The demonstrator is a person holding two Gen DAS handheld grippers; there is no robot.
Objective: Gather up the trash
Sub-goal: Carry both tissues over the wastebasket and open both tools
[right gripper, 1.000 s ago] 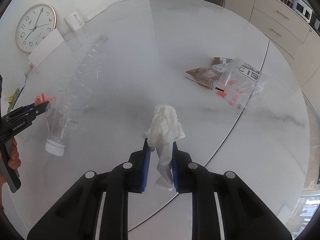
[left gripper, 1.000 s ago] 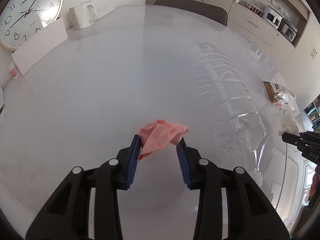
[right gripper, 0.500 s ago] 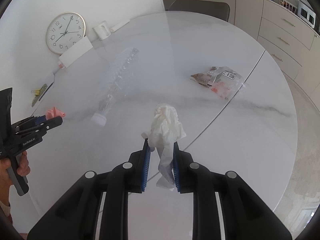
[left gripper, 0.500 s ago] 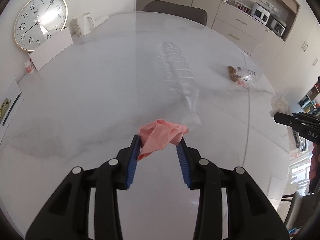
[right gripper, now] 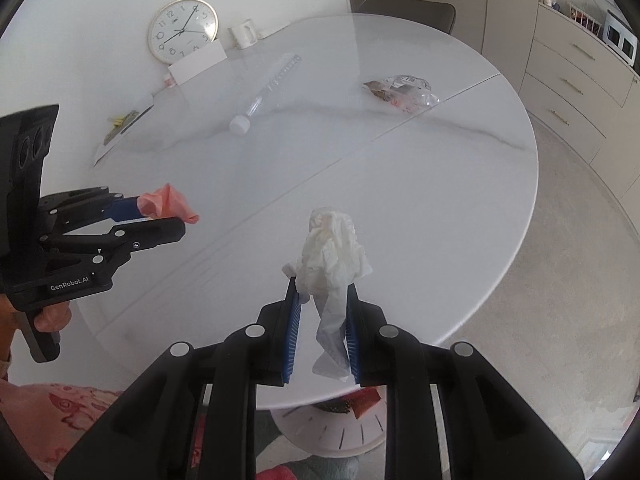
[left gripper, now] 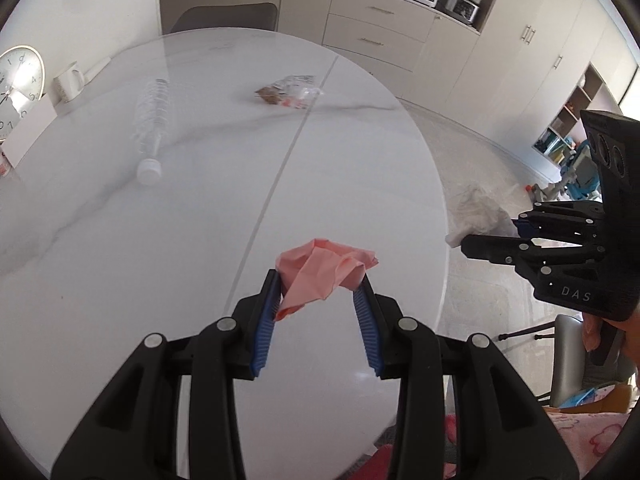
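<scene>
My left gripper (left gripper: 319, 280) is shut on a crumpled pink paper (left gripper: 322, 272) and holds it high above the near part of the white round table (left gripper: 160, 240). My right gripper (right gripper: 322, 285) is shut on a crumpled white tissue (right gripper: 330, 256), also well above the table near its front edge. In the right wrist view the left gripper (right gripper: 176, 216) shows at the left with the pink paper (right gripper: 166, 205). An empty clear plastic bottle (right gripper: 268, 90) and a clear plastic wrapper (right gripper: 404, 90) lie on the table farther away.
A wall clock (right gripper: 183, 31), a white card (right gripper: 197, 65), a white mug (right gripper: 244, 34) and some papers (right gripper: 120, 128) stand at the table's far left. A grey chair (right gripper: 404, 12) and cabinets (right gripper: 576, 80) lie beyond. A round bin rim (right gripper: 340, 436) shows below the table edge.
Both grippers have pulled back and risen away from the table with their trash held. The bottle and wrapper now look much smaller and farther off.
</scene>
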